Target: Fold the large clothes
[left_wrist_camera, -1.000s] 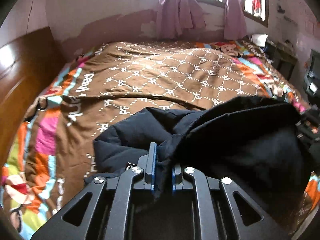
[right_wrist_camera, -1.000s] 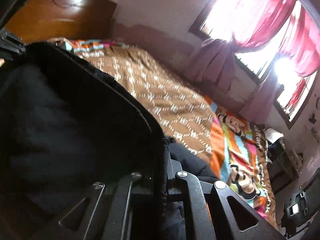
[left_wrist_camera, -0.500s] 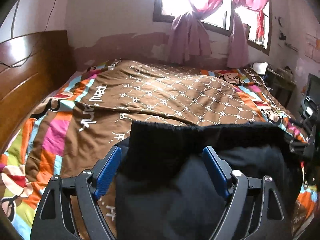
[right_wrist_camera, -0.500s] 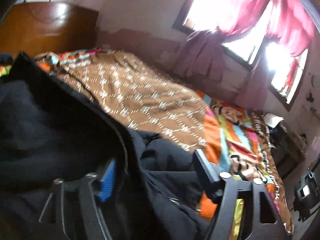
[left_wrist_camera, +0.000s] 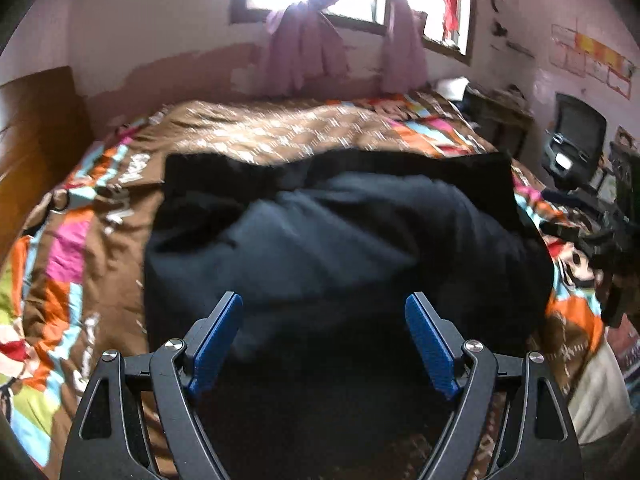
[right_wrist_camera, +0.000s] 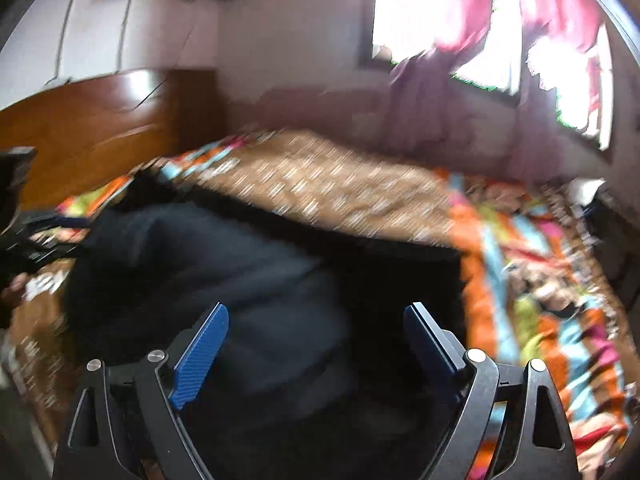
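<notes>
A large dark navy garment (left_wrist_camera: pixel 340 240) lies folded in a rough rectangle on the bed, also in the right wrist view (right_wrist_camera: pixel 248 280). My left gripper (left_wrist_camera: pixel 324 320) is open and empty, its blue pads (left_wrist_camera: pixel 216 340) spread wide above the garment's near edge. My right gripper (right_wrist_camera: pixel 316 328) is open and empty too, with blue fingers (right_wrist_camera: pixel 200 360) apart above the garment's near right part. The right gripper shows at the right edge of the left view (left_wrist_camera: pixel 612 240). The left gripper shows at the left edge of the right view (right_wrist_camera: pixel 24 240). Both views are motion-blurred.
The bed has a brown patterned quilt (left_wrist_camera: pixel 280 132) over a colourful sheet (left_wrist_camera: pixel 52 264). A wooden headboard (right_wrist_camera: pixel 92 128) stands at the left. A window with pink curtains (left_wrist_camera: pixel 320 40) is behind. A dark table with a TV (left_wrist_camera: pixel 576 140) stands at the right.
Both grippers were shut on the garment a second ago, then opened and let it go. The garment now lies flat on the bed and both grippers have pulled back and up.
</notes>
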`<control>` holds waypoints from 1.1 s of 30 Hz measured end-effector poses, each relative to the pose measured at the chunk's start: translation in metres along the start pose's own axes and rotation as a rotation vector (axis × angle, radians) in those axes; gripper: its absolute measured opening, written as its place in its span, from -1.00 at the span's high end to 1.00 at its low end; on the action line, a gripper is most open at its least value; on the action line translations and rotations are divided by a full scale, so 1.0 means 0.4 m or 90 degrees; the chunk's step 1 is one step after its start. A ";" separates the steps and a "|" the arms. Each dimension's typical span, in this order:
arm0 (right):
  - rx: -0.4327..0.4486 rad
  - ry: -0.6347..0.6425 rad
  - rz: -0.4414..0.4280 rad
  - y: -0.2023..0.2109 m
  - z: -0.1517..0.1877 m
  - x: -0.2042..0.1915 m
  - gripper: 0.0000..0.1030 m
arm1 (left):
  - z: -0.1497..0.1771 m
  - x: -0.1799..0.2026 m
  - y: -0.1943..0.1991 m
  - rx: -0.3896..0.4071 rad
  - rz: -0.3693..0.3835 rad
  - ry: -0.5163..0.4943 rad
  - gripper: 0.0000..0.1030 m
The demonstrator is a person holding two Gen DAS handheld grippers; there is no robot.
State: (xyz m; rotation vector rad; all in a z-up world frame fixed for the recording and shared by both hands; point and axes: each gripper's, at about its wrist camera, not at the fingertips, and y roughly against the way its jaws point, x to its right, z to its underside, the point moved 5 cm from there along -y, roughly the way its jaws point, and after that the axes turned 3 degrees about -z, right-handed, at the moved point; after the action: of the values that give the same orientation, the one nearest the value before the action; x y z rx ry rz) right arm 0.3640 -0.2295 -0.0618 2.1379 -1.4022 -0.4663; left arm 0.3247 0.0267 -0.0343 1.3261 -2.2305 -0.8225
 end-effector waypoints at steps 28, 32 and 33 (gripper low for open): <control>-0.088 -0.087 0.027 -0.373 -0.147 0.105 -0.76 | -0.140 -0.133 -0.243 -0.053 -0.111 0.100 -0.91; -0.124 -0.096 0.023 -0.398 -0.137 0.154 -0.81 | -0.171 -0.186 -0.282 -0.068 -0.123 0.148 -0.91; -0.132 -0.089 0.024 -0.408 -0.133 0.156 -0.83 | -0.174 -0.200 -0.296 -0.072 -0.129 0.155 -0.91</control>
State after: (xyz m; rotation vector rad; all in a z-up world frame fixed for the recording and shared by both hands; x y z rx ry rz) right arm 0.5376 -0.2222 -0.1176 1.9412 -1.4004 -0.7257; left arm 0.4802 0.0346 -0.0666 1.5267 -1.8584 -0.7956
